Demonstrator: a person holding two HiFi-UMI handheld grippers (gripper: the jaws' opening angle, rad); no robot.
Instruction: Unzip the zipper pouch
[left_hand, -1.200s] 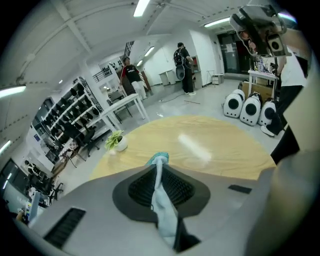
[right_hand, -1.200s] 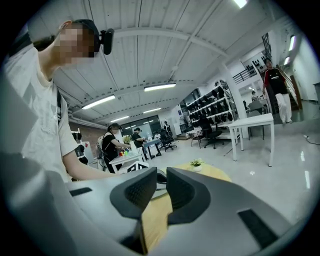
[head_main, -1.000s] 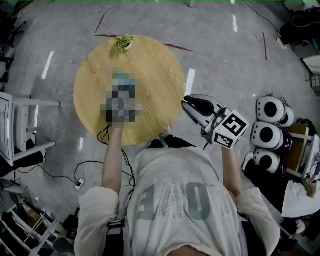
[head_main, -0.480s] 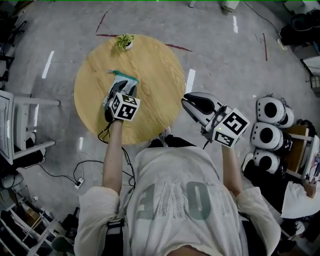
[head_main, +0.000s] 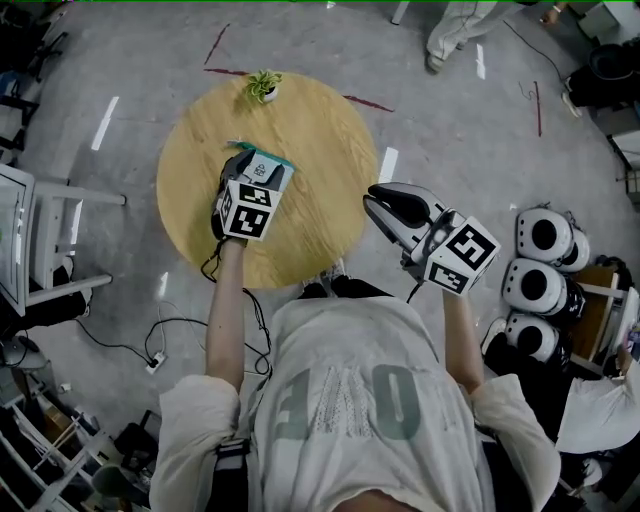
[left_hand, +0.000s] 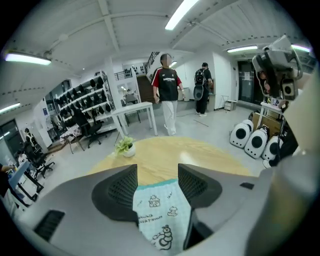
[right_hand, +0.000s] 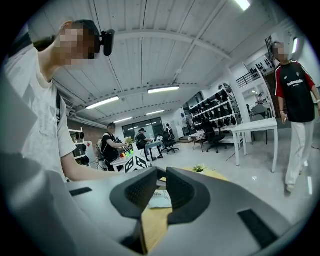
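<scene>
In the head view, we see the left tongs (head_main: 240, 168) left of centre over the round pale-wood surface (head_main: 325, 150). They are closed on the pale mint fabric zipper pouch (head_main: 268, 166), which sticks out toward the upper right from their tips. The pouch is well in from the rim, with bare wood on its right and below it. A small green potted plant (head_main: 263, 86) stands at the upper rim, well apart from the pouch. The right tongs (head_main: 382, 205) hang just off the surface's right rim, over the grey floor (head_main: 450, 120). White rounded pods with dark openings (head_main: 545, 235) crowd the right edge of the frame, and black cables (head_main: 150, 350) trail at lower left.

In the left gripper view, the pouch (left_hand: 159, 215) fills the space between the two jaws of the left tongs (left_hand: 156, 172) and touches both. Its teal-trimmed top edge shows against the wood. The surface (left_hand: 210, 150) runs ahead to its far rim, where the plant (left_hand: 124, 146) sits left of centre. Beyond it stand a person in a dark shirt (left_hand: 167, 92) and the pods (left_hand: 250, 137).

In the right gripper view, the jaws of the right tongs (right_hand: 161, 182) stand a narrow slit apart with nothing held. Through the slit we see the surface (right_hand: 152, 225) and, farther off, the pouch (right_hand: 160, 199). The plant (right_hand: 200, 168) shows just right of the jaws, and a white table (right_hand: 255, 127) stands at the right.
</scene>
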